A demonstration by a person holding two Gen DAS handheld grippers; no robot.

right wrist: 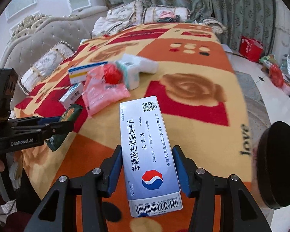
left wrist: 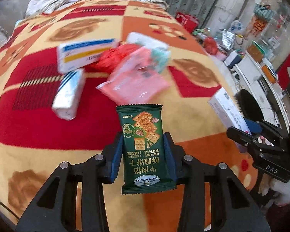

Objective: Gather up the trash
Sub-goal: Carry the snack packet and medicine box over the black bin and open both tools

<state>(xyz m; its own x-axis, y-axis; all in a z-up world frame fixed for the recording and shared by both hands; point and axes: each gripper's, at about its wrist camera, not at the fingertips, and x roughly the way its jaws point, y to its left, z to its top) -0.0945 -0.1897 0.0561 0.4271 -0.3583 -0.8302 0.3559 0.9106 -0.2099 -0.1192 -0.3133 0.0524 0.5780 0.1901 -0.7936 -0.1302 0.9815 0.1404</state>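
A green biscuit packet (left wrist: pixel 145 145) stands upright between the blue pads of my left gripper (left wrist: pixel 143 137), which is shut on it above the patterned blanket (left wrist: pixel 38 127). My right gripper (right wrist: pixel 147 150) is shut on a long white medicine box (right wrist: pixel 147 145) with a red and blue logo. Each gripper shows in the other's view: the left gripper (right wrist: pixel 67 123) with its green packet at the left, the right gripper (left wrist: pixel 247 133) with its box at the right. Farther out on the blanket lies a pile: a pink packet (left wrist: pixel 137 83), a red wrapper (left wrist: pixel 116 58), a blue-yellow box (left wrist: pixel 85 52), a small box (left wrist: pixel 69 94) and a tissue pack (left wrist: pixel 158 56).
A black round object (right wrist: pixel 276 162) sits close on the right of the right gripper. Pillows (right wrist: pixel 48 63) and a padded headboard (right wrist: pixel 48 32) line the bed's left side. Curtains (right wrist: pixel 232 5) hang at the back. A red bag (right wrist: pixel 251 46) and clutter lie beyond the bed's right edge.
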